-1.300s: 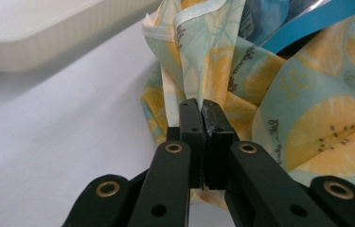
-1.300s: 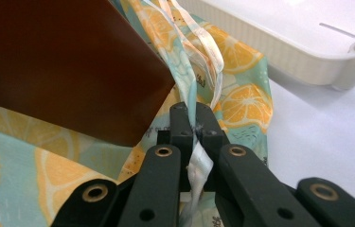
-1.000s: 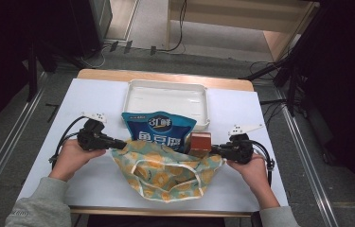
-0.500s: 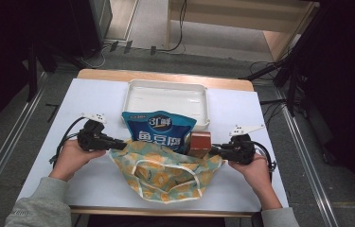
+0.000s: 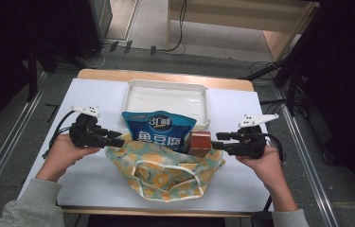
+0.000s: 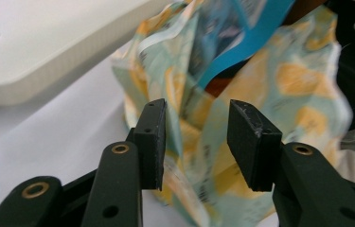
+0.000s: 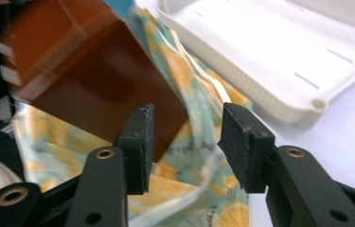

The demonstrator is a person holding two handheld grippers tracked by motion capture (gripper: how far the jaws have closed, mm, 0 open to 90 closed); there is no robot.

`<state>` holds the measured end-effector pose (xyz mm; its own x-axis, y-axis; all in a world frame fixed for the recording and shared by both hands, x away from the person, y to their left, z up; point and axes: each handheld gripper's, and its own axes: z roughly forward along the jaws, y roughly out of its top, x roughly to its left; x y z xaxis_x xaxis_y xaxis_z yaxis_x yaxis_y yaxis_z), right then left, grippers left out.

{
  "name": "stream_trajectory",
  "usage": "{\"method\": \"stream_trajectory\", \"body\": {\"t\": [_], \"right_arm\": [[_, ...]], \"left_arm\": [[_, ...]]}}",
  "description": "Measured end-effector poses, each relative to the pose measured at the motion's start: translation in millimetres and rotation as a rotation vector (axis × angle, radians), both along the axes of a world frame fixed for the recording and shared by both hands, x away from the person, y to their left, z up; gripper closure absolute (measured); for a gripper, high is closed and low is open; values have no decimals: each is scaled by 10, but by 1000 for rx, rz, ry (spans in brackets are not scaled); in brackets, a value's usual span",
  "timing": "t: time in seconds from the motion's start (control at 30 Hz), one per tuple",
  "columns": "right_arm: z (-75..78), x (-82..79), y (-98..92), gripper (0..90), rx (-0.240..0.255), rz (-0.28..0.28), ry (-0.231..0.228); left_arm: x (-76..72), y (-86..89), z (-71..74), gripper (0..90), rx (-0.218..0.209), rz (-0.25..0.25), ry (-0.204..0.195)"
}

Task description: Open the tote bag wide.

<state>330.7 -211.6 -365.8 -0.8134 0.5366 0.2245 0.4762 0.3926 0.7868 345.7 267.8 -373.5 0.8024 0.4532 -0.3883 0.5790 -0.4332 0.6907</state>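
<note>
Left gripper (image 5: 116,137) sits at the left edge of the fabric tote bag (image 5: 165,170), jaws parted about halfway after just opening. Its own view has the bag's cloth (image 6: 203,142) in the gap between the pads, but neither pad presses it, so nothing is held. Right gripper (image 5: 218,140) mirrors it at the bag's right edge, jaws likewise just opened to a middling gap. In the right gripper view the bag hem (image 7: 199,137) hangs between the pads, loose, and the brown box (image 7: 94,80) sits just beyond the left pad; no grip there either.

Bag itself: yellow-and-teal citrus print, lying on the white table (image 5: 94,179) between both hands, mouth facing away from the person, handle loop draped toward the near edge. A blue snack packet (image 5: 158,130) stands upright in the mouth, tilted slightly back. Brown box (image 5: 200,142) is just beside it on the right, partly inside the cloth.

Behind the bag, touching the packet's top in the high view, a white plastic tray (image 5: 132,97) lies flat on the table.
</note>
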Motion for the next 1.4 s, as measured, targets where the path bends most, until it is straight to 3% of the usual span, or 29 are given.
{"method": "stream_trajectory", "body": {"t": [0.13,0.27,0.47,0.7,0.83,1.07,1.17,1.23,1.4], "right_arm": [[103,-116,31,607,2,28,-10],[75,-203,20,610,14,44,-13],[-118,-267,57,566,8,71,13],[-314,-298,144,510,-7,106,27],[-408,-299,205,489,-24,127,35],[-516,-327,269,529,-44,136,34],[-549,-333,268,596,-63,128,16],[-573,-332,274,620,-70,131,31],[-641,-308,296,799,-96,123,57]], "left_arm": [[-75,-91,106,542,-11,-40,-16],[-97,-167,116,494,-2,-57,-12],[-113,-291,-22,445,35,-79,-2],[-150,-321,-151,458,39,-82,1],[-174,-317,-201,533,46,-86,0],[-209,-291,-258,815,61,-67,23],[-206,-282,-278,872,53,-64,33],[-207,-282,-284,899,52,-62,36],[-209,-292,-321,900,43,-69,64]]}}
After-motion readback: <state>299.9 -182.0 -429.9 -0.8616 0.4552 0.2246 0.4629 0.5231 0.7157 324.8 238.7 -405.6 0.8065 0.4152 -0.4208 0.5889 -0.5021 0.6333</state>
